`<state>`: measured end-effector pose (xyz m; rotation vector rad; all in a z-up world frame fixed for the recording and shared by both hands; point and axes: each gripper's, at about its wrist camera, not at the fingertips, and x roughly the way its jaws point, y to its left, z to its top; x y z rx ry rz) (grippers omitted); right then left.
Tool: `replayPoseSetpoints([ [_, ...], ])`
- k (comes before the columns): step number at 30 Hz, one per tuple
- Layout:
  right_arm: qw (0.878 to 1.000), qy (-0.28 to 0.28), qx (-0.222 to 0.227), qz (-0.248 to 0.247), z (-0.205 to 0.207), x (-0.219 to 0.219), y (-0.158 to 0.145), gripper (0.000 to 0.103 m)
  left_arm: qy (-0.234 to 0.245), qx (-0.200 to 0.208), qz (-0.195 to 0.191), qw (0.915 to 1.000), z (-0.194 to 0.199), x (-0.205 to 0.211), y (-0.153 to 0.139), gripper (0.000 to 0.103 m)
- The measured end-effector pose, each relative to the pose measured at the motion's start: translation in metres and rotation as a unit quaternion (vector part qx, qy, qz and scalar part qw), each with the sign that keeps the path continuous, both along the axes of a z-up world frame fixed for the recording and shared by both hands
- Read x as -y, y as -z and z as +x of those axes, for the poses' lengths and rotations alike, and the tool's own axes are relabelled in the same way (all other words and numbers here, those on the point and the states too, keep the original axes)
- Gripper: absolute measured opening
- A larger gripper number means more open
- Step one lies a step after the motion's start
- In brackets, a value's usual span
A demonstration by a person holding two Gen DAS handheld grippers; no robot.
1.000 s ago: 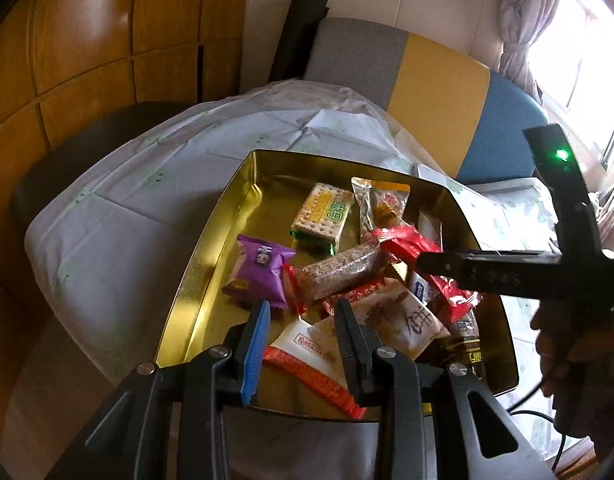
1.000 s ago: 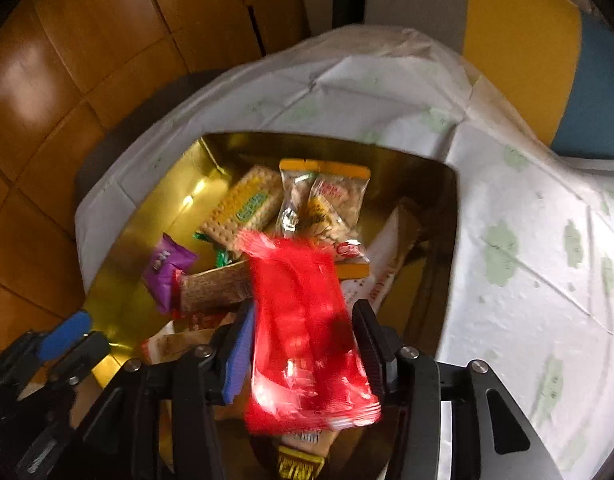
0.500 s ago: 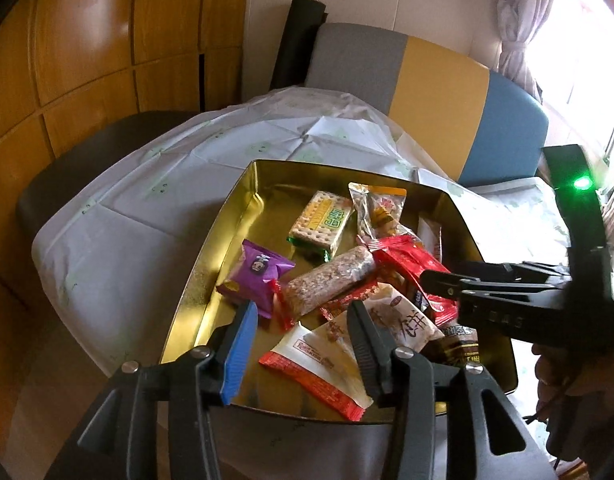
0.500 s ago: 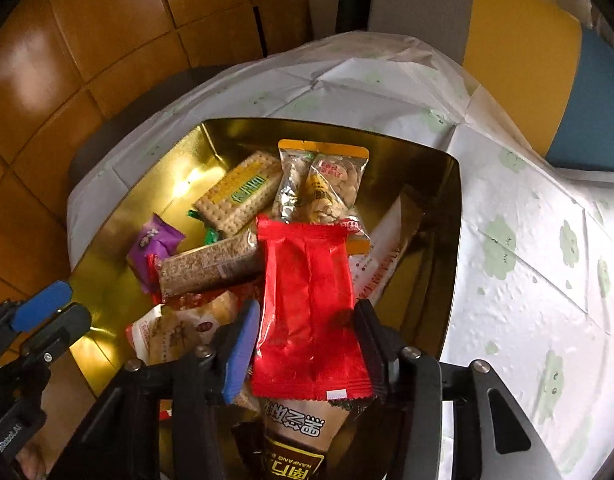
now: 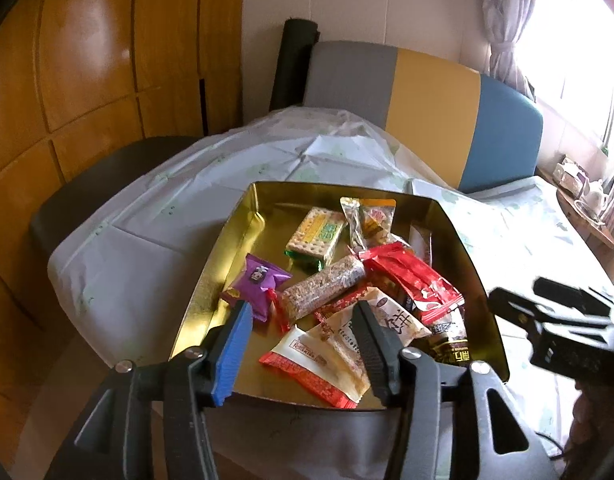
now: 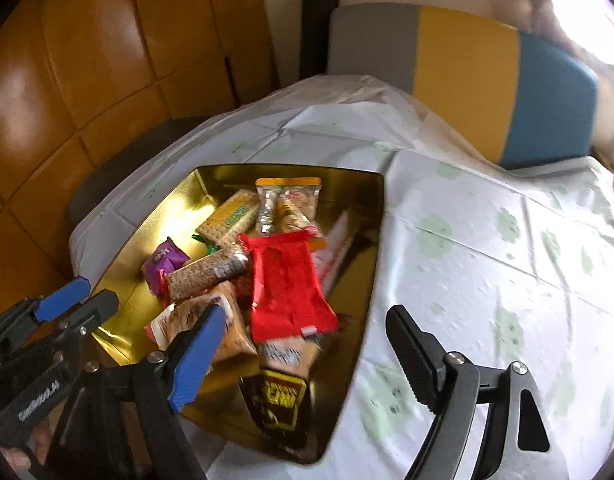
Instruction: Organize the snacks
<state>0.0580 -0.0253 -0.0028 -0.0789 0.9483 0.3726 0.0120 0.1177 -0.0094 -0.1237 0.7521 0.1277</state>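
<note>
A gold tin tray (image 5: 211, 280) (image 6: 367, 264) on the covered table holds several snack packs. A red packet (image 5: 415, 280) (image 6: 287, 288) lies on top of the pile, loose. Around it lie a purple packet (image 5: 259, 284) (image 6: 163, 260), a grain bar (image 5: 323, 288) (image 6: 207, 276), a cracker pack (image 5: 317, 232) (image 6: 231, 216), a clear orange-topped bag (image 5: 371, 220) (image 6: 287, 204) and a dark brown pack (image 6: 283, 392). My left gripper (image 5: 299, 344) is open and empty over the tray's near edge. My right gripper (image 6: 307, 344) is open wide and empty, above the tray's near right corner.
A white cloth with green flower prints (image 6: 487, 240) covers the table right of the tray. A bench back in grey, yellow and blue (image 5: 435, 100) stands behind. Wood panels (image 5: 87, 80) are on the left. A teapot (image 5: 595, 198) sits at far right.
My right gripper opened and let the red packet drop onto the pile, then drew back to the right. My left gripper opened wider and pulled back a little.
</note>
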Motion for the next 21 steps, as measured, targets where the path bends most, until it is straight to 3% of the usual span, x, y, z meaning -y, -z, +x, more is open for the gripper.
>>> replayPoseSetpoints([
  [11,0.996,0.081,0.027,-0.006,-0.062,0.042,-0.001,0.086,-0.006,0.02,0.021,0.9996,-0.018,0.025,-0.008,0.06],
  [21,0.995,0.082,0.051,-0.019,-0.085,0.041,-0.001,0.087,-0.026,0.058,0.055,0.9965,-0.032,0.031,-0.017,0.06],
])
